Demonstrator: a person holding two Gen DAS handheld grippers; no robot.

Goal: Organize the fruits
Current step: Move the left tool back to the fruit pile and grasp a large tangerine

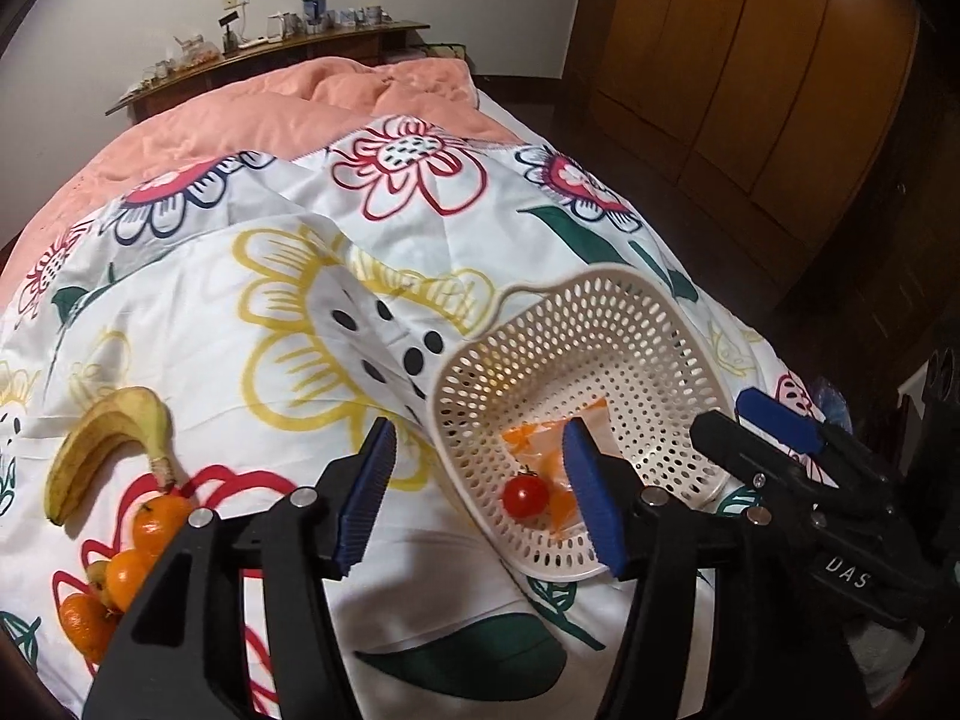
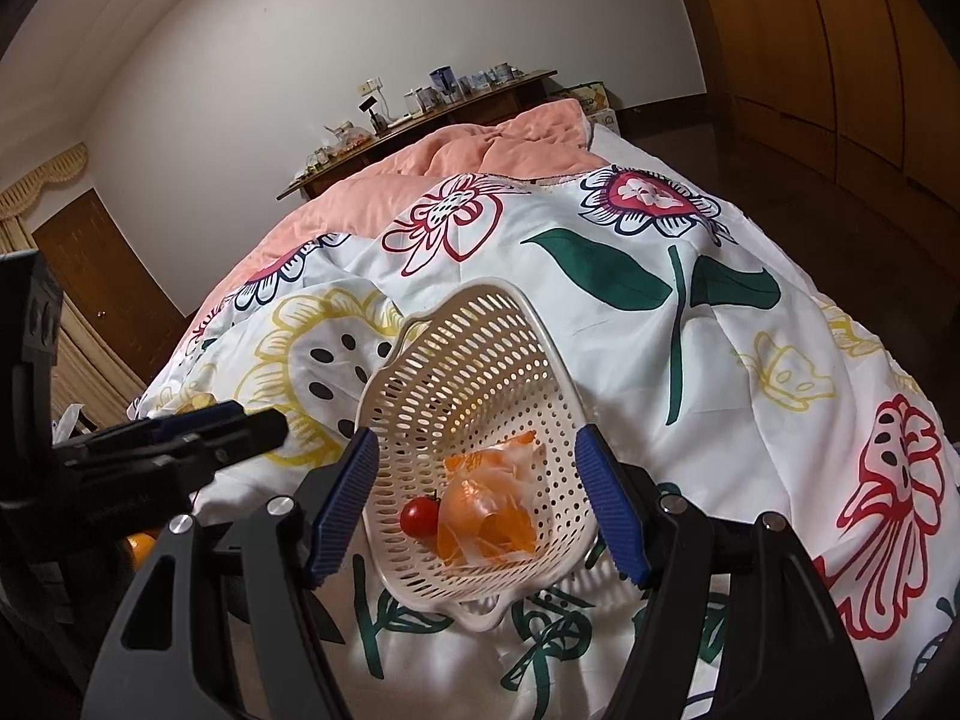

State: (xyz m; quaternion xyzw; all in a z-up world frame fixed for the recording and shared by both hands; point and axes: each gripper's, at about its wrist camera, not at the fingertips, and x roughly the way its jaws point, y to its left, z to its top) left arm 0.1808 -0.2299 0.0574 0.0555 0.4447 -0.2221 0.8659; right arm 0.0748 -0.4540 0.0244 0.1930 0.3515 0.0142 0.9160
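Note:
A cream perforated basket [image 1: 600, 324] lies tilted on the flowered bedsheet; it also shows in the right wrist view [image 2: 480, 336]. Inside are a red cherry tomato [image 1: 525, 495] [image 2: 420, 517] and an orange fruit in a clear wrapper [image 2: 486, 516] [image 1: 540, 441]. A banana [image 1: 102, 444] and several oranges [image 1: 159, 519] lie on the sheet at the left. My left gripper [image 1: 480, 504] is open over the basket's near rim, empty. My right gripper [image 2: 477, 510] is open, straddling the basket's near end, empty. The right gripper also appears in the left wrist view [image 1: 744, 420].
A flowered sheet [image 1: 252, 312] covers the bed over a pink quilt [image 1: 336, 90]. A wooden headboard shelf [image 1: 270, 54] holds small items. A wooden wardrobe [image 1: 750, 78] stands at the right. The bed edge falls away on the right.

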